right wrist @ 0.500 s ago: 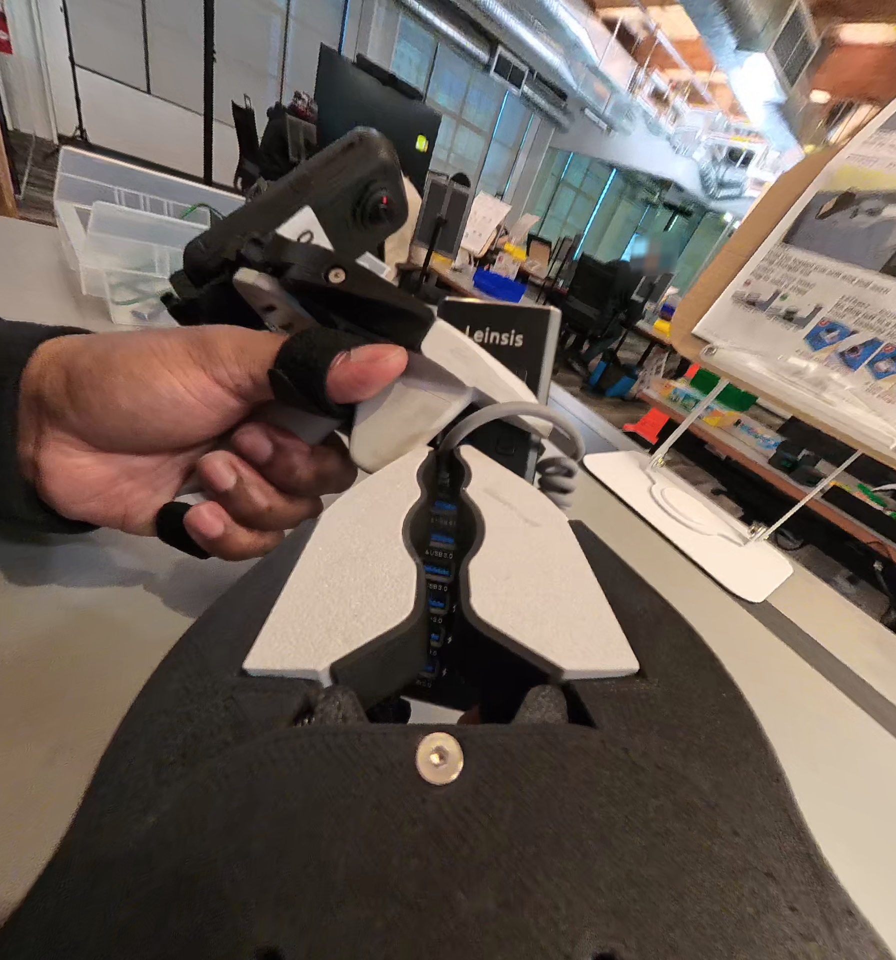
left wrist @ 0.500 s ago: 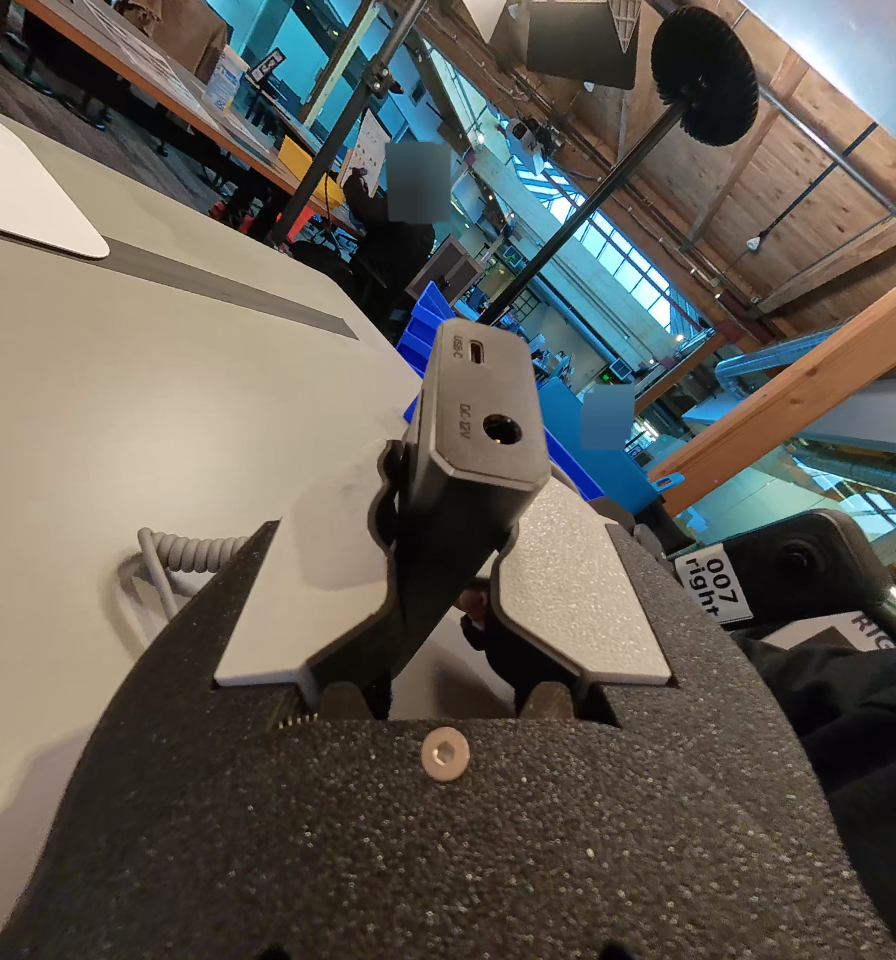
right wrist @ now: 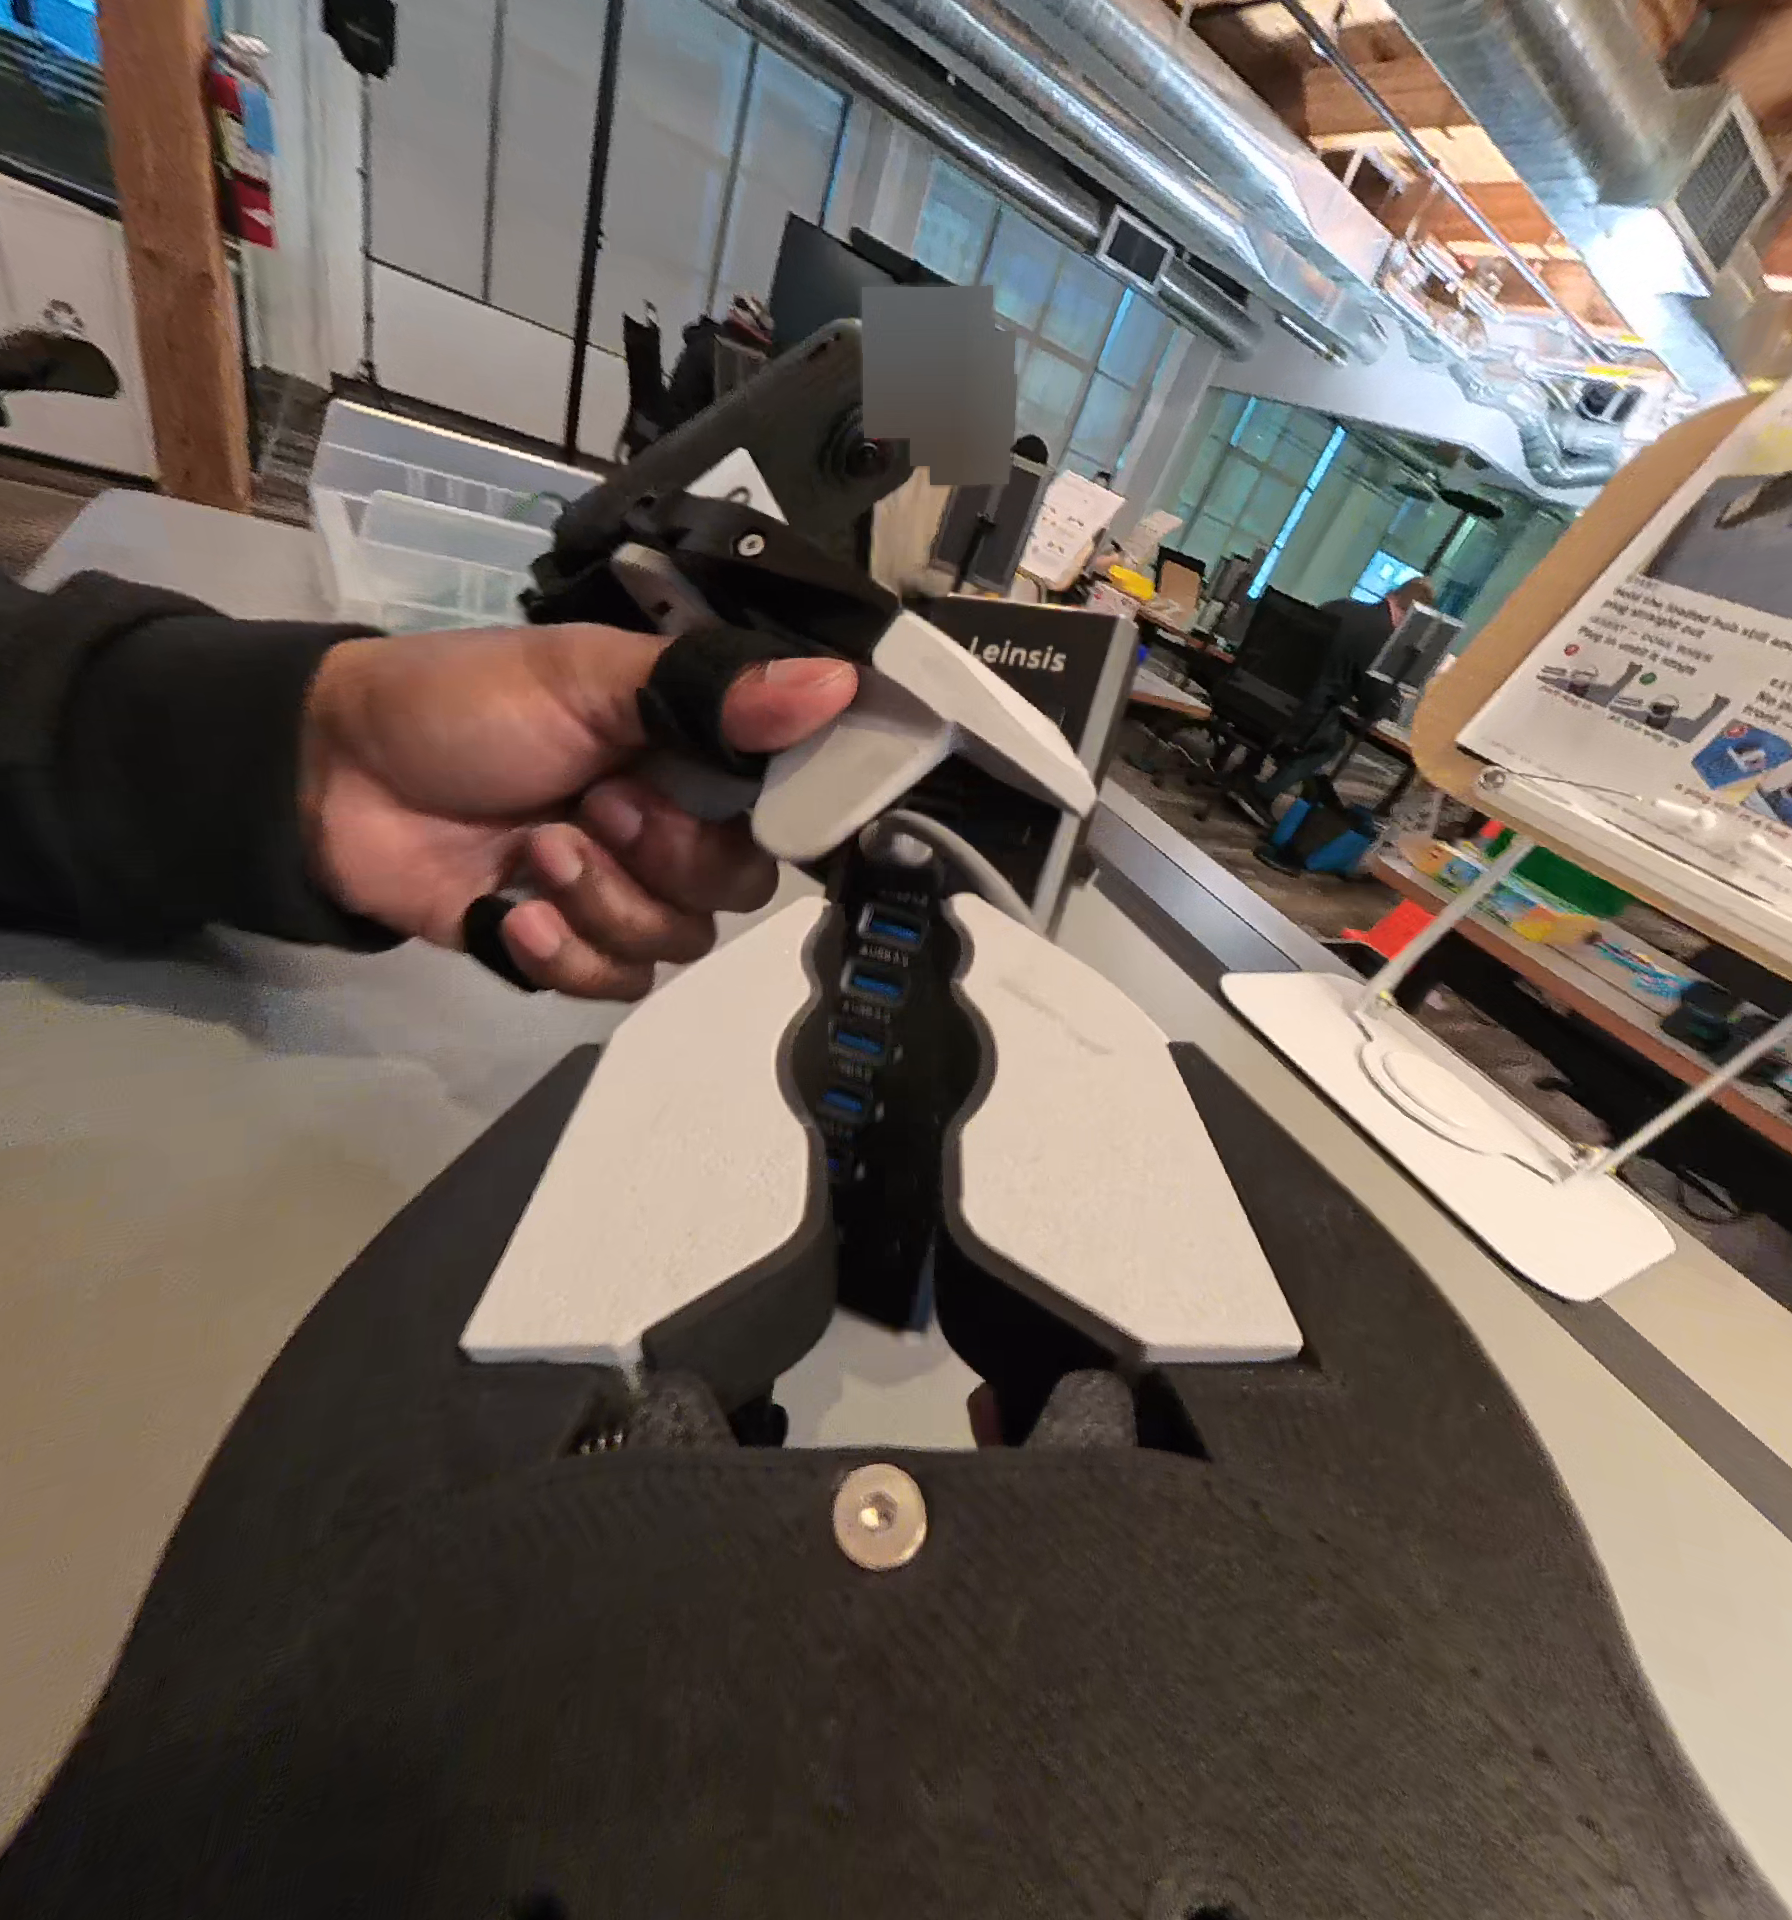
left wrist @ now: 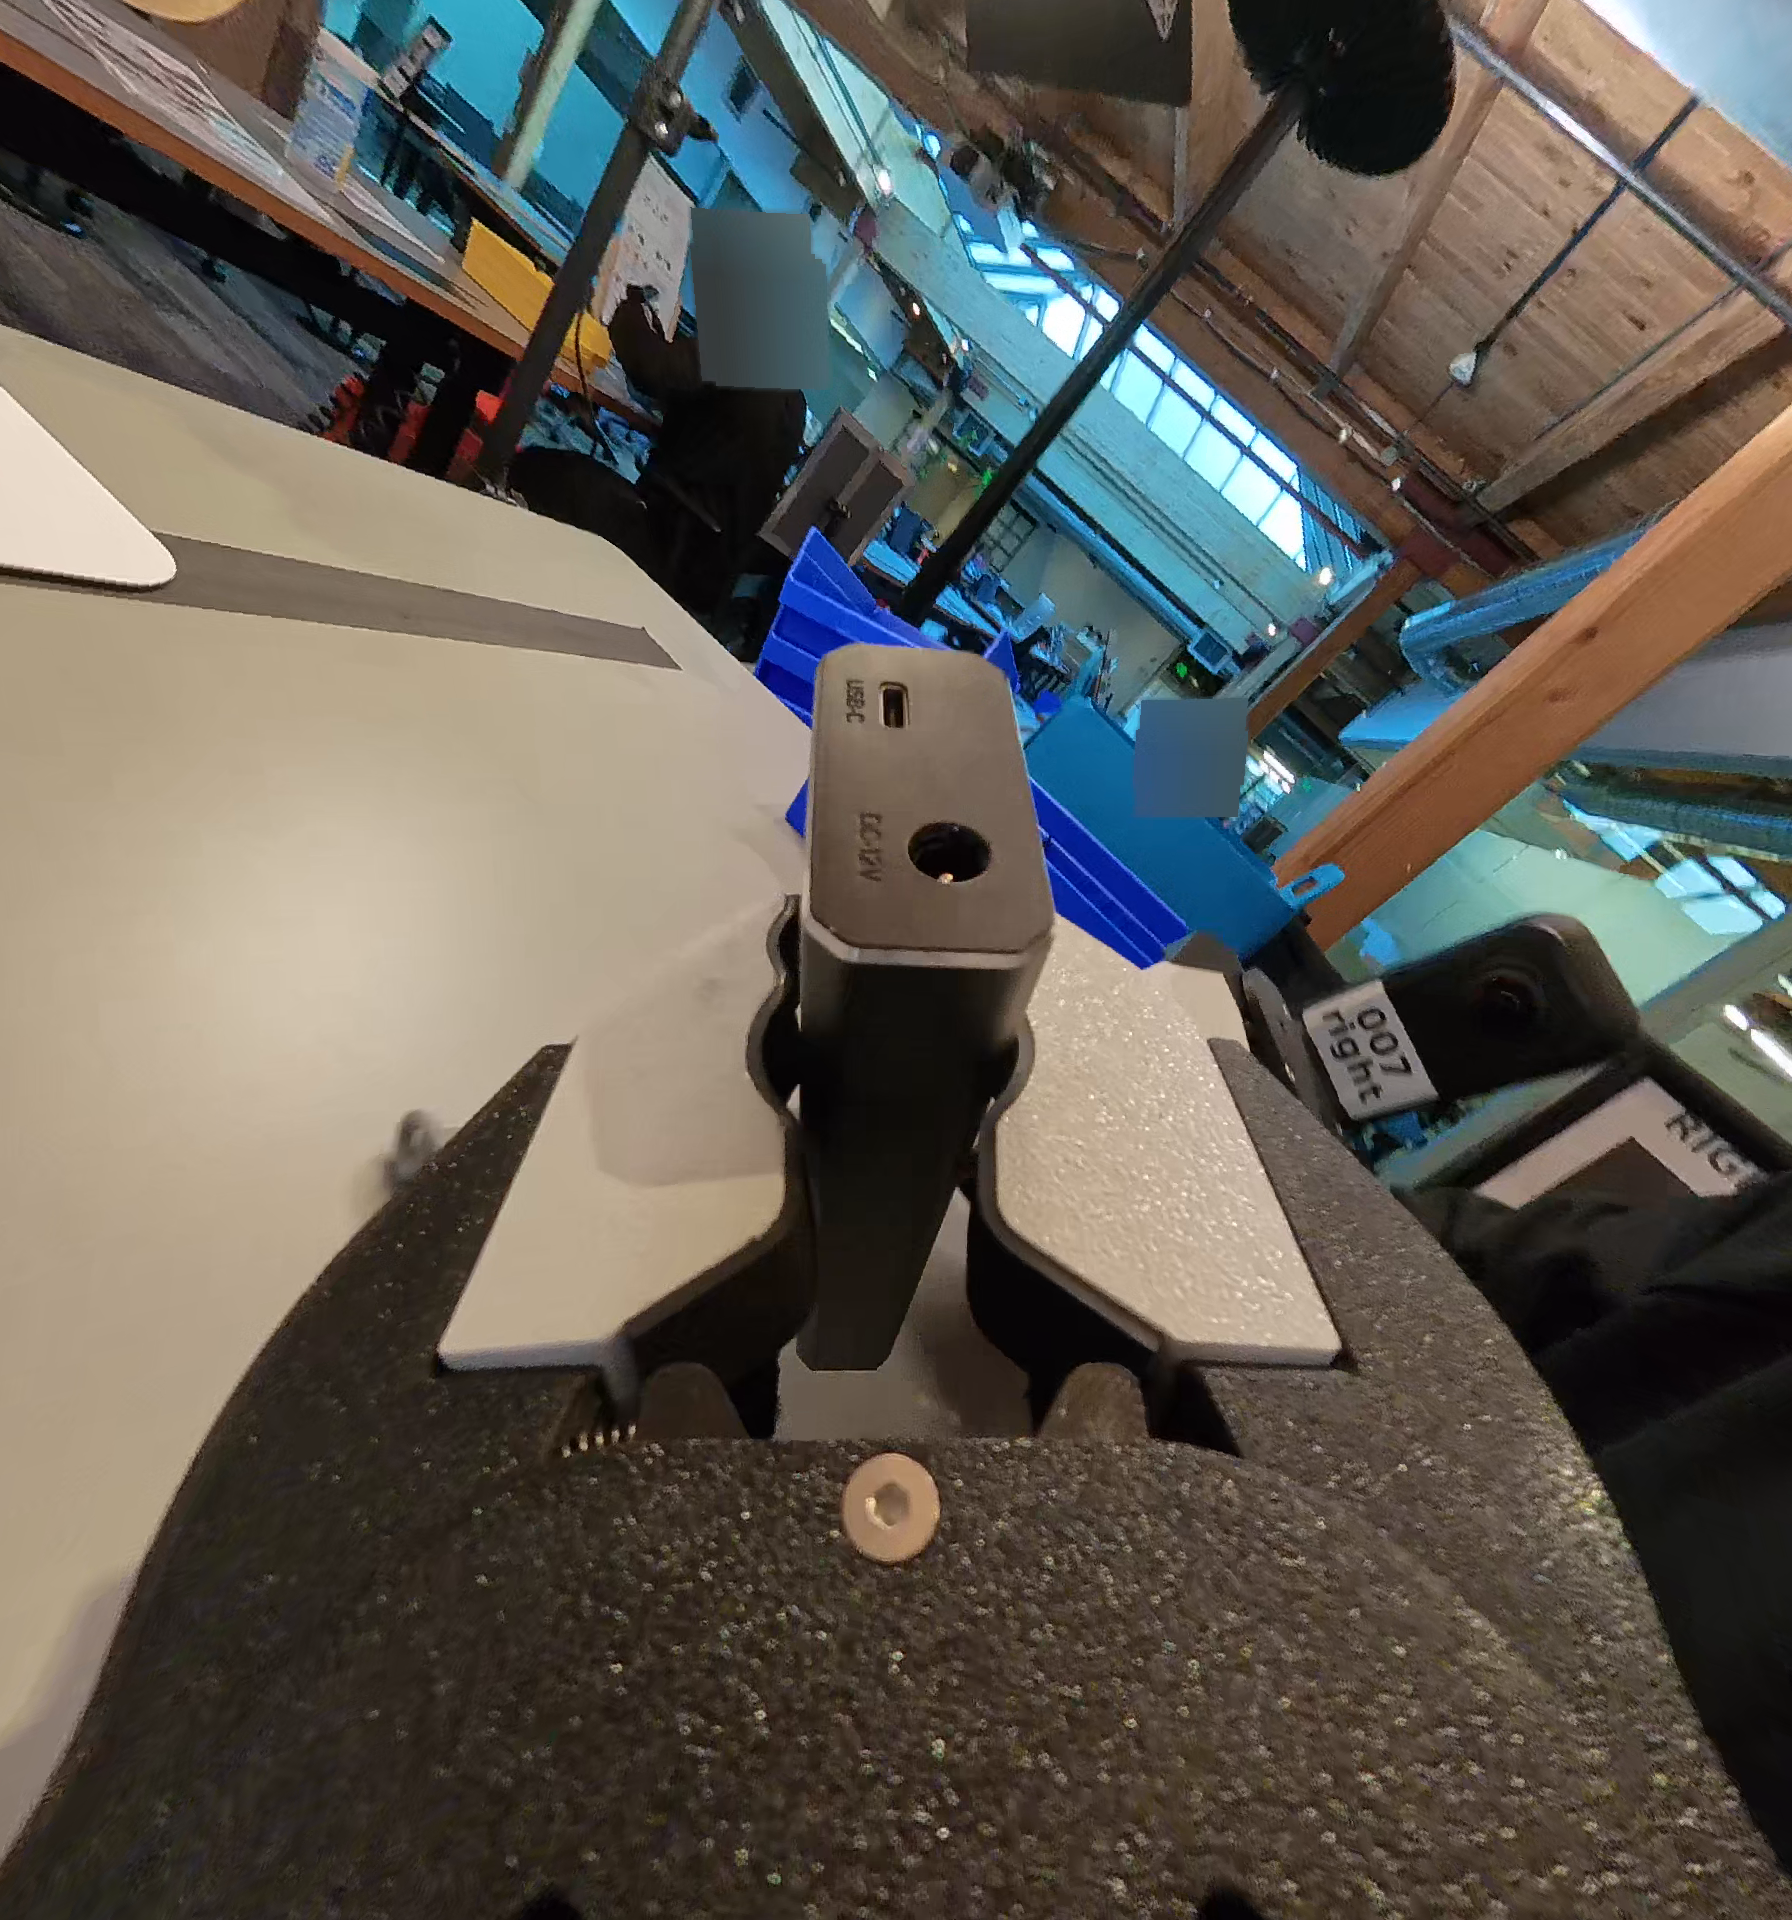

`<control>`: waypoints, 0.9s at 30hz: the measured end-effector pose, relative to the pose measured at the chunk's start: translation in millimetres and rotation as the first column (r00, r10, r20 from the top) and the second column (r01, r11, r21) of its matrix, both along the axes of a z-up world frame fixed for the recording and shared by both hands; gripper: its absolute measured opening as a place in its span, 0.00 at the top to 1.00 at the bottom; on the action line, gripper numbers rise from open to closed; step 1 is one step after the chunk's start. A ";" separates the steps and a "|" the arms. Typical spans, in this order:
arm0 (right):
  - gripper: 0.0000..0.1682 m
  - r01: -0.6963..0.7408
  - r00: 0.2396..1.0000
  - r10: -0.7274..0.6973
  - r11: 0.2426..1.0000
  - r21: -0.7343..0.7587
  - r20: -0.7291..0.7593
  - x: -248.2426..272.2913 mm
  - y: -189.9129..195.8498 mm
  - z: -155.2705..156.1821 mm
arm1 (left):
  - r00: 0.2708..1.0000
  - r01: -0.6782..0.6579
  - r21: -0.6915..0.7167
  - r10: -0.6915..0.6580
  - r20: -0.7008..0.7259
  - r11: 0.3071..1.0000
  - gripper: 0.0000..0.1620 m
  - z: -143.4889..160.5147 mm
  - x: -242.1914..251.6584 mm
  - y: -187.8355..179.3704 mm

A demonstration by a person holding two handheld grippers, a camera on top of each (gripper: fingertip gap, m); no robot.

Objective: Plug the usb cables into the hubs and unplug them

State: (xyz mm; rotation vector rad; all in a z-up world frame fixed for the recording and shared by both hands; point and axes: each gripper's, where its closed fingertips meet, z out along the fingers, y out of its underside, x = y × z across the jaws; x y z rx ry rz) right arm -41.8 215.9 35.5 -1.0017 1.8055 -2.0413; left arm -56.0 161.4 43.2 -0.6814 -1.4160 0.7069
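Above grey table (left wrist: 248, 935), both grippers clamp black hub (left wrist: 913, 831).

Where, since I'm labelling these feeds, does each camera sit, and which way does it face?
Left wrist view: on the left gripper, looking along its fingers, tilted up over the table toward the ceiling; the fingers clamp the hub; a dark sleeve shows at right.
Right wrist view: on the right gripper, looking across the table; its fingers close on the hub's ported side; the person's left hand shows.
Shared: the hub, and each view shows the other gripper.
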 end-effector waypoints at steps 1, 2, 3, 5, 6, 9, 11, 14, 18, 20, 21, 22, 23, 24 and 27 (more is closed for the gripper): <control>0.91 -0.024 1.000 0.024 1.000 0.008 0.016 -3.3 2.0 2.2 | 0.999 0.026 -0.009 -0.026 0.019 1.000 0.81 0.9 3.9 -3.2; 0.90 -0.042 0.999 0.041 0.999 0.029 0.035 -7.2 1.9 3.0 | 0.998 0.047 -0.015 -0.046 0.040 0.999 0.81 1.0 8.4 -6.7; 0.90 -0.059 0.997 0.057 0.996 0.064 0.045 -10.7 0.7 1.8 | 0.995 0.079 -0.014 -0.078 0.059 0.997 0.81 0.7 12.8 -8.3; 0.90 -0.061 0.998 0.056 0.990 0.123 0.041 -18.6 -4.7 -4.9 | 0.972 0.199 0.018 -0.200 0.124 0.980 0.81 -5.1 21.5 -1.5; 0.90 -0.052 0.998 0.048 0.988 0.147 0.032 -23.0 -7.9 -9.8 | 0.949 0.267 0.056 -0.272 0.162 0.962 0.81 -10.2 26.0 6.1; 0.90 -0.023 1.000 0.023 0.980 0.197 0.001 -34.0 -17.0 -23.5 | 0.845 0.454 0.136 -0.474 0.247 0.880 0.81 -26.1 39.3 38.5; 0.89 -0.012 1.000 0.016 0.971 0.238 -0.013 -38.9 -23.9 -30.7 | 0.806 0.500 0.116 -0.511 0.298 0.858 0.81 -32.9 43.9 49.7; 0.86 -0.033 0.999 0.041 0.957 0.289 -0.022 -37.7 -34.9 -35.2 | 0.769 0.543 0.102 -0.543 0.338 0.833 0.81 -36.9 50.8 57.3; 0.84 -0.156 0.970 0.215 0.908 0.389 -0.111 -5.8 -41.2 -45.5 | 0.743 0.597 0.043 -0.572 0.349 0.801 0.81 -30.9 62.6 64.7; 0.81 -0.195 0.939 0.305 0.856 0.478 -0.162 16.4 -44.2 -56.9 | 0.728 0.628 -0.006 -0.585 0.359 0.778 0.81 -27.0 69.5 69.5; 0.78 -0.199 0.919 0.344 0.825 0.529 -0.191 27.2 -45.5 -65.1 | 0.724 0.638 -0.022 -0.589 0.360 0.770 0.81 -25.4 72.4 71.1; 0.77 -0.199 0.890 0.398 0.779 0.595 -0.224 37.6 -43.5 -76.6 | 0.725 0.642 -0.034 -0.592 0.353 0.766 0.81 -23.7 74.4 71.6; 0.74 -0.178 0.859 0.439 0.739 0.650 -0.264 45.3 -41.6 -89.4 | 0.729 0.640 -0.040 -0.590 0.346 0.767 0.81 -22.7 75.3 71.0; 0.71 -0.143 0.830 0.461 0.718 0.681 -0.312 50.0 -41.0 -101.9 | 0.736 0.635 -0.044 -0.587 0.336 0.771 0.81 -21.9 75.8 69.4; 0.75 -0.096 0.803 0.485 0.680 0.727 -0.348 58.2 -37.9 -124.4 | 0.745 0.615 -0.042 -0.563 0.358 0.788 0.81 -26.8 77.0 61.3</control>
